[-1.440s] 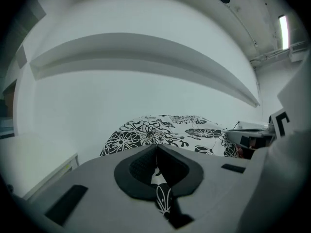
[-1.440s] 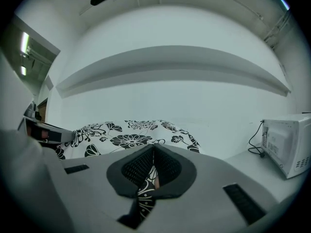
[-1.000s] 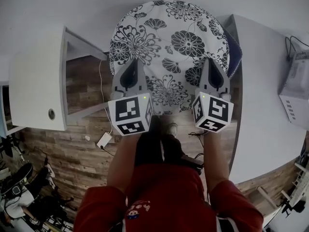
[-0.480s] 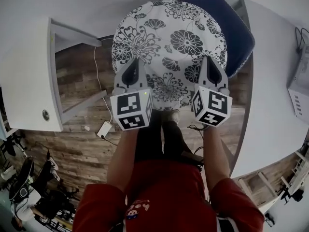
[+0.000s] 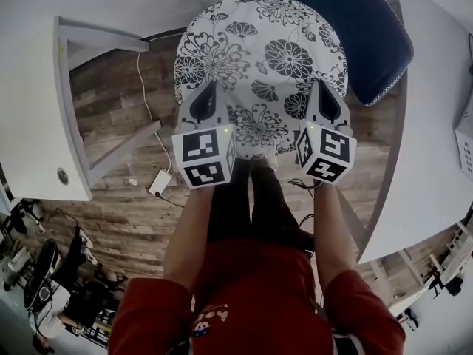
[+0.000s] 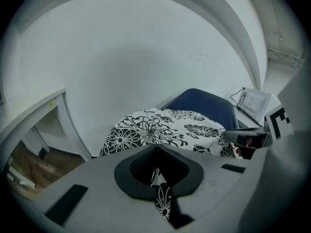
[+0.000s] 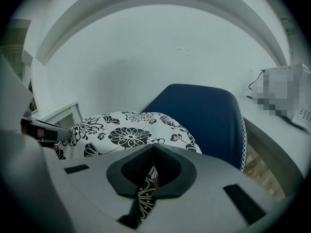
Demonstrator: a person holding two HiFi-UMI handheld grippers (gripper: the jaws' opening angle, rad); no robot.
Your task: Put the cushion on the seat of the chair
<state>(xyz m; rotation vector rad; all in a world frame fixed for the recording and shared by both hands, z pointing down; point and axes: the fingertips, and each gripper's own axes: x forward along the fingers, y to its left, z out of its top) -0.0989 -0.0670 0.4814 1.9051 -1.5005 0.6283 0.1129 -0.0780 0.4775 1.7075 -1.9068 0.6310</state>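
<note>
person in red top (image 5: pixel 255 294), both arms extended. left tool (image 5: pixel 209 95): jaws pressed together on the near hem of a round white fabric cushion with black flower print (image 5: pixel 255 46), a fold of cloth between the pads. right tool (image 5: pixel 324 95): pinching the same hem, further right. cushion held up between both tools above brown wood-plank floor (image 5: pixel 118 213). just beyond its far right edge, navy blue upholstered chair (image 5: pixel 362 28). white desk (image 5: pixel 436 161) at right.
</note>
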